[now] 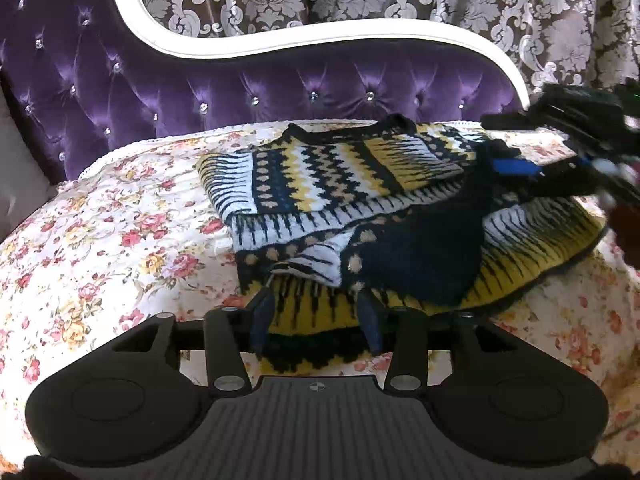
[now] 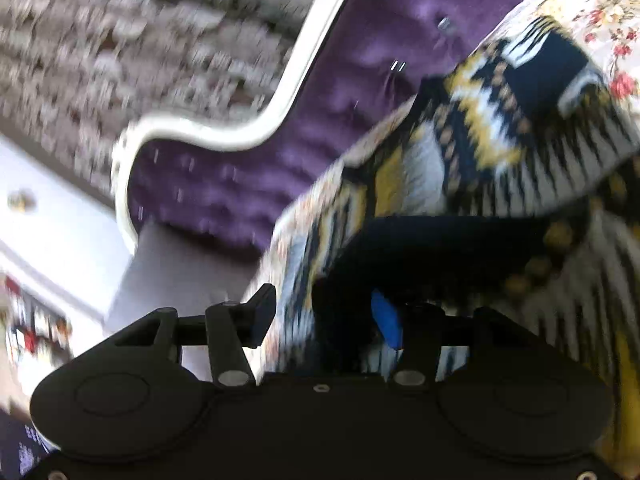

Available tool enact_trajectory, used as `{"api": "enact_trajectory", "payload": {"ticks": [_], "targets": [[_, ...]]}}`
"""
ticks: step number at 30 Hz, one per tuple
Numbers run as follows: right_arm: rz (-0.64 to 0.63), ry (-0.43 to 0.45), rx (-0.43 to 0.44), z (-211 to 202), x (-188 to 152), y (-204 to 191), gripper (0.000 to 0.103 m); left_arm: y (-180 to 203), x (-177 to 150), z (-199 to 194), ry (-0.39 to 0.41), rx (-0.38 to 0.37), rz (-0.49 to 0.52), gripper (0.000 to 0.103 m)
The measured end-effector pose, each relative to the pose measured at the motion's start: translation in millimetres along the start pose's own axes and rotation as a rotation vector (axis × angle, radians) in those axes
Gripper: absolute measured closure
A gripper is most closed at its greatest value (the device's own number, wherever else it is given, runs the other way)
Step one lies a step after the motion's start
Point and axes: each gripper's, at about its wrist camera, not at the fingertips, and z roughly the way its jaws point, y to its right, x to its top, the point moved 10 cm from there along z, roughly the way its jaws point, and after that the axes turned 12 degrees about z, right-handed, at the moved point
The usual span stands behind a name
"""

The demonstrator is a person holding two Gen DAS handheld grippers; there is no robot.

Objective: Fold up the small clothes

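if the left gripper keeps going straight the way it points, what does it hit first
Most likely the sweater. The left gripper has its jaws apart with the yellow-and-black hem already between the fingertips, so going on would push into the folded layers right ahead. Whether the pads already touch the knit is unclear.

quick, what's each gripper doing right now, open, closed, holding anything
Left gripper: jaws open, sweater edge between them, not pinched.
Right gripper: jaws apart with sweater fabric between them; too blurred to tell whether it grips.

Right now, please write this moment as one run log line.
step: folding sweater | surface: floral cover | left gripper: jaws open at near hem | right gripper: at sweater, grip unclear, view blurred
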Motion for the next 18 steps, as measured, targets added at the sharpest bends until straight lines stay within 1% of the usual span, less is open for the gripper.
{"api": "enact_trajectory", "payload": {"ticks": [3,4,7,9,12,14,16,18], "targets": [[0.039,0.064,-0.014,0,23,8,0.042,1,4,2,0.008,-0.007,0.038,0.055],[0.039,0.076,-0.018,-3,28,9,0.042,3,6,3,0.008,-0.008,0.055,0.052],[0.018,0.104,-0.018,-20,36,7,0.042,8,12,12,0.006,-0.022,0.101,0.05],[-0.002,0.13,-0.029,-35,41,8,0.039,12,17,22,-0.002,-0.03,0.125,0.049],[-0.047,0.16,-0.083,-52,48,15,0.037,16,28,41,-0.007,-0.037,0.154,0.049],[-0.083,0.169,-0.144,-57,53,20,0.037,16,34,54,-0.014,-0.048,0.149,0.049],[-0.106,0.164,-0.185,-63,54,29,0.037,13,39,68,-0.03,-0.063,0.119,0.049],[-0.124,0.137,-0.211,-62,52,37,0.035,4,43,80,-0.044,-0.064,0.044,0.049]]}}
